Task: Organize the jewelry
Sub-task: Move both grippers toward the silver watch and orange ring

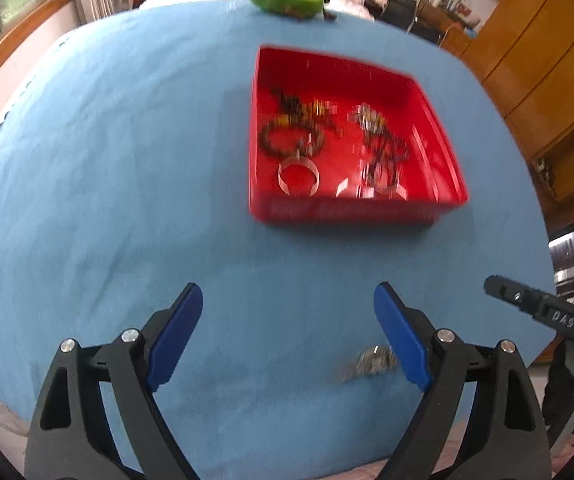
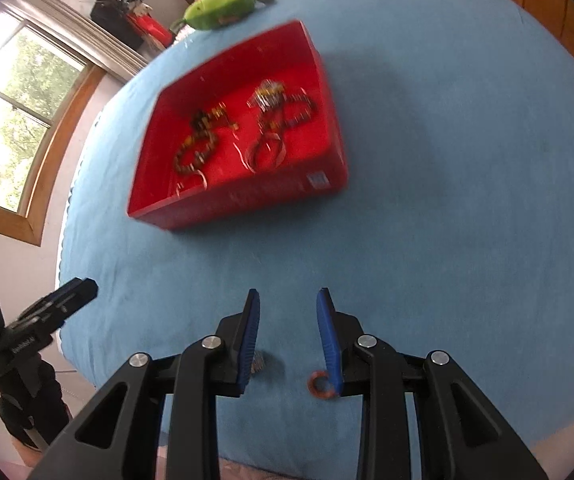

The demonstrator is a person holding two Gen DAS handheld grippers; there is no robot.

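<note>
The red tray point(image 1: 351, 208) on the blue cloth point(image 1: 107, 200) holds beaded bracelets point(image 1: 291, 136) and clear bangles point(image 1: 299, 178). The left gripper point(image 1: 287, 304) hovers spread wide beside a silver piece point(image 1: 367, 362); the right gripper point(image 2: 288, 300) is parted, empty, near a red ring point(image 2: 321, 386)

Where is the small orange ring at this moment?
In the right wrist view the orange ring lies on the blue cloth, near the camera, beside the base of the right gripper's right-hand finger, well short of the red box.
</note>
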